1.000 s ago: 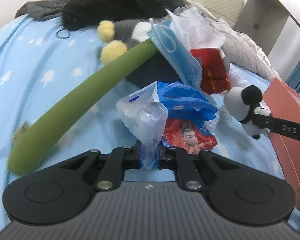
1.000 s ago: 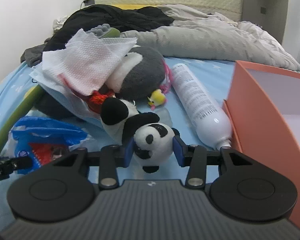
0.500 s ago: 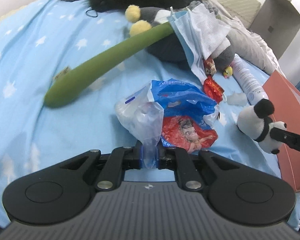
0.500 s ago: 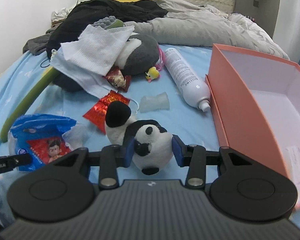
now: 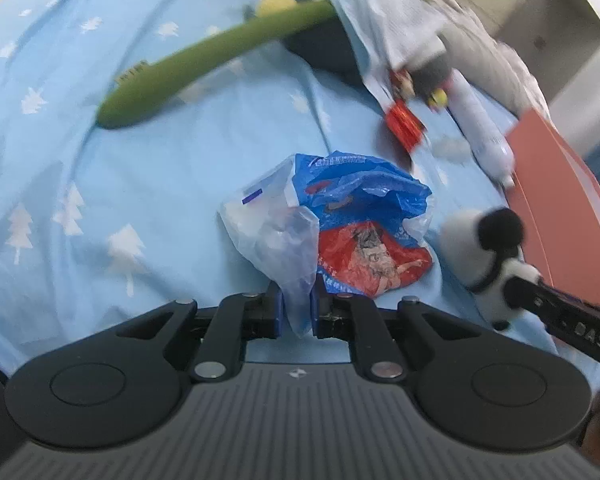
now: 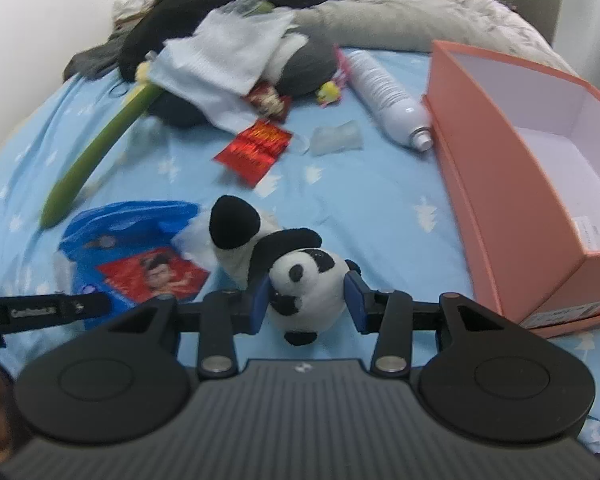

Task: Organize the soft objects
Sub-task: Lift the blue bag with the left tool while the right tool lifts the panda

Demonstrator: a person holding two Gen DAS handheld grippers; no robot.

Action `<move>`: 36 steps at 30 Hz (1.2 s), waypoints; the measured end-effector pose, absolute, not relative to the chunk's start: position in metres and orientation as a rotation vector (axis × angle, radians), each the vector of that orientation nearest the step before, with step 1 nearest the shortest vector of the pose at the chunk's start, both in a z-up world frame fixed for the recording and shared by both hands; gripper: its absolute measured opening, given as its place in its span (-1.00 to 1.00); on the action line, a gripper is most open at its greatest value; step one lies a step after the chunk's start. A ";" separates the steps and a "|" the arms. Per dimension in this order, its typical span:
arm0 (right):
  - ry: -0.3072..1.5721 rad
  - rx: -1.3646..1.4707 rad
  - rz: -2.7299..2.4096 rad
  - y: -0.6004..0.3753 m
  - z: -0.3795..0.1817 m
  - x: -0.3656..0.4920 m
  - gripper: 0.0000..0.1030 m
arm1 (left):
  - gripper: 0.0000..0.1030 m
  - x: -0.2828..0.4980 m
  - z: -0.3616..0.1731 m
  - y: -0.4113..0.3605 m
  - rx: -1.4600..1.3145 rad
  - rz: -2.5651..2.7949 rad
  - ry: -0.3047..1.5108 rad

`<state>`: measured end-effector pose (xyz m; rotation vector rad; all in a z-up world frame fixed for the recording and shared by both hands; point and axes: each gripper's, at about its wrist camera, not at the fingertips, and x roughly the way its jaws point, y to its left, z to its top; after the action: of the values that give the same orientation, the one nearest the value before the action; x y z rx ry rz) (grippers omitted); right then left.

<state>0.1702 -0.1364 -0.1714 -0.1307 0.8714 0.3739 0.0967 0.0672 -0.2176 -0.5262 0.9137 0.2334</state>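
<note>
Both loads have risen farther off the bed point(image 6: 380, 200): my left hand-held gripper point(image 5: 298, 312) pinches the plastic bag point(image 5: 300, 236), my right hand-held gripper point(image 6: 307, 303) squeezes the panda toy point(image 6: 300, 280).

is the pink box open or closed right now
Open. The box has no lid on; its white inside shows, and nothing is visible in it apart from a label.

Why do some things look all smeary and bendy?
Left wrist view: the green plush stick and far clutter are streaked by motion blur, while the plastic bag stays sharp. Right wrist view: the fisheye lens bends the orange box, and the background is soft; the panda is clearer.
</note>
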 end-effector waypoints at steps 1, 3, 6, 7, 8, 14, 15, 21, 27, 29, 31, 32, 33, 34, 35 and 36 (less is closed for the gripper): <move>0.878 -0.141 0.384 -0.135 -0.172 0.169 -0.12 | -0.69 0.095 -0.217 0.065 -0.515 0.213 0.922; 0.882 -0.156 0.413 -0.134 -0.171 0.166 -0.13 | -0.57 0.094 -0.215 0.060 -0.489 0.179 0.944; 0.883 -0.194 0.435 -0.131 -0.169 0.166 -0.11 | -0.39 0.091 -0.215 0.062 -0.472 0.153 0.967; 0.884 -0.204 0.441 -0.131 -0.168 0.167 -0.09 | -0.22 0.090 -0.213 0.063 -0.461 0.153 0.972; 0.884 -0.215 0.450 -0.130 -0.167 0.168 -0.05 | -0.14 0.090 -0.212 0.065 -0.441 0.148 0.975; 0.856 -0.308 0.493 -0.122 -0.162 0.175 0.13 | 0.14 0.085 -0.195 0.076 -0.338 0.168 0.933; 0.857 -0.324 0.508 -0.120 -0.163 0.176 0.13 | 0.21 0.084 -0.193 0.077 -0.318 0.170 0.920; 0.880 -0.433 0.551 -0.106 -0.173 0.184 0.13 | 0.27 0.090 -0.184 0.080 -0.197 0.122 0.857; 0.884 -0.494 0.579 -0.096 -0.181 0.189 0.13 | 0.27 0.107 -0.174 0.075 -0.136 0.055 0.796; 0.894 -0.509 0.600 -0.093 -0.184 0.190 0.14 | 0.27 0.114 -0.176 0.072 -0.112 0.038 0.791; 0.908 -0.507 0.610 -0.091 -0.185 0.191 0.13 | 0.27 0.124 -0.181 0.070 -0.092 0.020 0.804; 0.913 -0.508 0.616 -0.090 -0.186 0.192 0.13 | 0.27 0.128 -0.183 0.070 -0.089 0.014 0.809; 0.920 -0.511 0.623 -0.089 -0.187 0.193 0.13 | 0.27 0.133 -0.187 0.069 -0.087 -0.006 0.812; 0.931 -0.511 0.628 -0.088 -0.189 0.195 0.13 | 0.27 0.136 -0.191 0.069 -0.088 -0.021 0.822; 0.938 -0.511 0.632 -0.087 -0.189 0.195 0.13 | 0.27 0.140 -0.195 0.067 -0.084 -0.022 0.832; 0.943 -0.514 0.638 -0.086 -0.190 0.196 0.13 | 0.27 0.143 -0.198 0.066 -0.076 -0.025 0.836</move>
<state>0.1958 -0.0862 -0.1899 -0.5143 0.9428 0.6384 0.1426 0.0665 -0.1981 -0.0757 0.8364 -0.0248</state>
